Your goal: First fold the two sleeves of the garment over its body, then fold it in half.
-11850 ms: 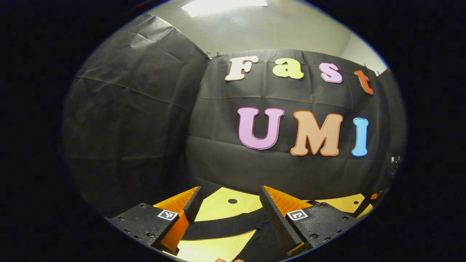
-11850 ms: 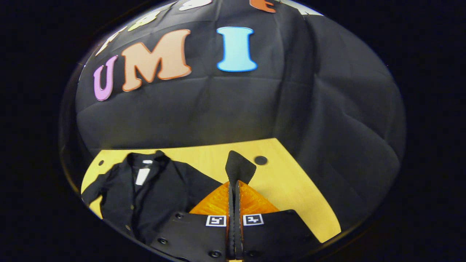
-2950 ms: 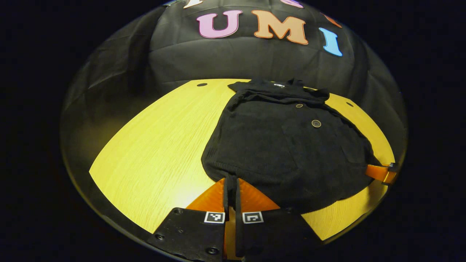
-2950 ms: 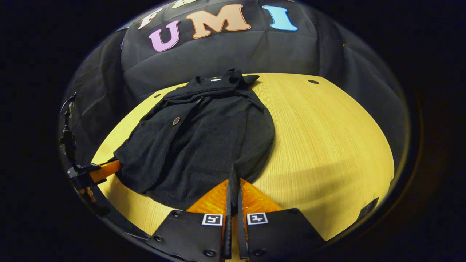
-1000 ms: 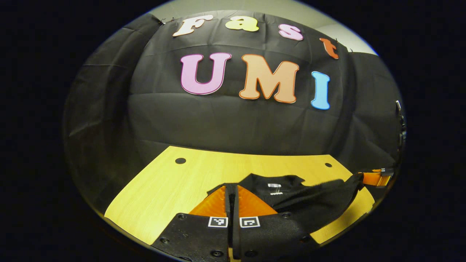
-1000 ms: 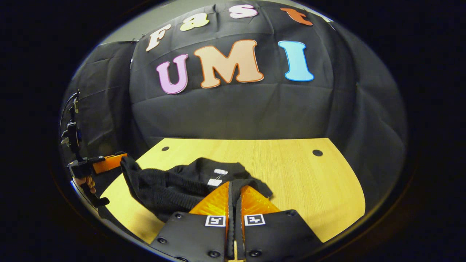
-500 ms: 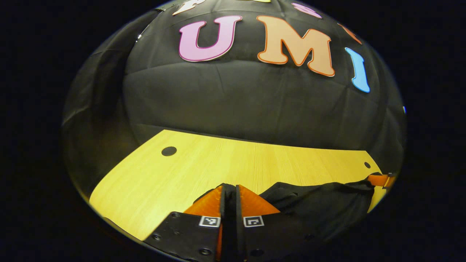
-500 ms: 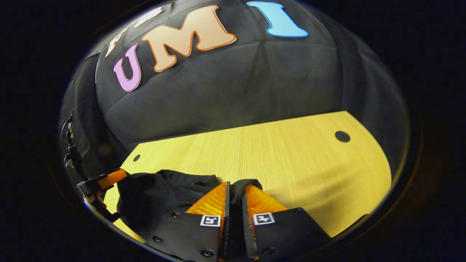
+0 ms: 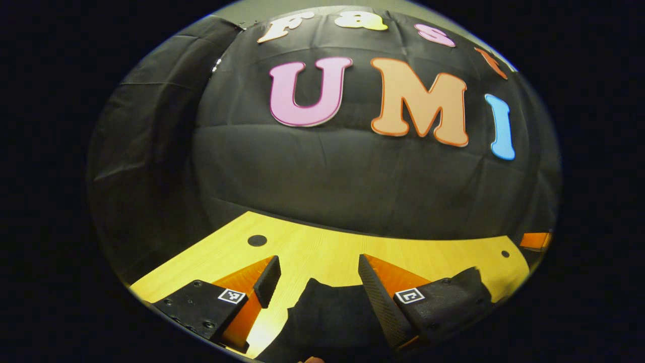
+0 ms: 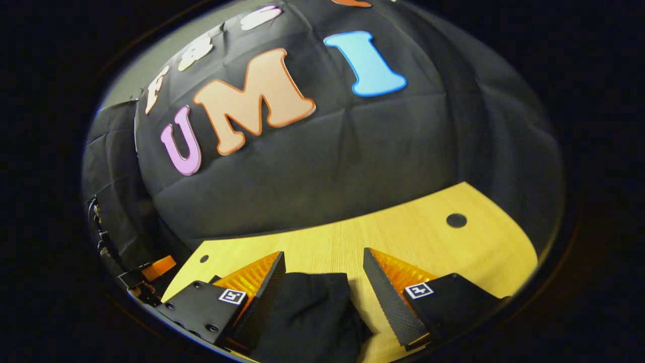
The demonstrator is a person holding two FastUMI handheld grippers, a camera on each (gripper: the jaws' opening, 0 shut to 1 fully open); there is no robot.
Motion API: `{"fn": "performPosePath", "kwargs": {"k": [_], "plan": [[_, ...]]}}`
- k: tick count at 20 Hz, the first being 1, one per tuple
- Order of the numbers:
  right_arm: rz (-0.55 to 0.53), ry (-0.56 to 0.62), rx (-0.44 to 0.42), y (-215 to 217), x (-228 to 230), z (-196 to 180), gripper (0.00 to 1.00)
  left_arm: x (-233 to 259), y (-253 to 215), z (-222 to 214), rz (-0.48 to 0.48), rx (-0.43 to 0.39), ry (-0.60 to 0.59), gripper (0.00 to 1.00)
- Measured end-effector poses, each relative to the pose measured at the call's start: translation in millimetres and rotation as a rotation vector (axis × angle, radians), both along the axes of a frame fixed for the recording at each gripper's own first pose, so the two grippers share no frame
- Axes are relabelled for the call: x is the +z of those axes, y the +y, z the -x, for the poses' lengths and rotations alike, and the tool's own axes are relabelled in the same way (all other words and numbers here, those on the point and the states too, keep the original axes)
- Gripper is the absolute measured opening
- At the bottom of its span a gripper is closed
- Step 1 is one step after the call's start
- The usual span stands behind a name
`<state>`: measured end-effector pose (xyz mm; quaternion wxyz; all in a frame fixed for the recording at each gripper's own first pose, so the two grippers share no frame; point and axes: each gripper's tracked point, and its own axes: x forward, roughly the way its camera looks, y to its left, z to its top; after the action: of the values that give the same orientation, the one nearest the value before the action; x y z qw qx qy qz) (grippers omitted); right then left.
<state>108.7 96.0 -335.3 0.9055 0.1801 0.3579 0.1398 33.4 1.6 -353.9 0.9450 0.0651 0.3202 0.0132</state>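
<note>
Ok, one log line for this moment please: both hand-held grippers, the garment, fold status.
left hand-held gripper: open | right hand-held gripper: open | black garment: lying on table, free of both | fold: appears finished

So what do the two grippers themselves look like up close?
Each gripper, left and right, has two wedge-shaped fingers with finely ribbed inner faces, set on black mounting blocks with visible screws. Each block carries a small square black-and-white marker tag.

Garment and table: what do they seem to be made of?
Garment: looks like soft, matte black fabric, maybe a knit; it slumps in rounded folds and shows no shine. Table: seems wood or wood-look laminate, with fine straight grain lines and a smooth, faintly glossy yellow surface.
</note>
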Motion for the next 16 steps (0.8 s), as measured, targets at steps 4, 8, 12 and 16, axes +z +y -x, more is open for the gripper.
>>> {"fn": "performPosePath", "kwargs": {"k": [4, 8, 12, 16], "plan": [[0.017, -0.162, -0.025, -19.5, 91.8, 56.4, 0.98, 108.0, -0.1, 23.1, 0.080, -0.026, -0.153, 0.91], [-0.008, -0.248, -0.079, -19.2, 158.7, 148.6, 0.98, 201.3, -8.1, 82.7, 0.090, -0.160, -0.210, 0.89], [-0.012, -0.336, -0.127, -9.8, 199.4, 231.9, 0.97, 264.4, -11.4, 149.8, 0.113, -0.223, -0.277, 0.88], [-0.019, -0.315, -0.108, 10.3, 203.1, 309.6, 0.97, 281.2, 3.8, 209.9, 0.161, -0.219, -0.238, 0.89]]}}
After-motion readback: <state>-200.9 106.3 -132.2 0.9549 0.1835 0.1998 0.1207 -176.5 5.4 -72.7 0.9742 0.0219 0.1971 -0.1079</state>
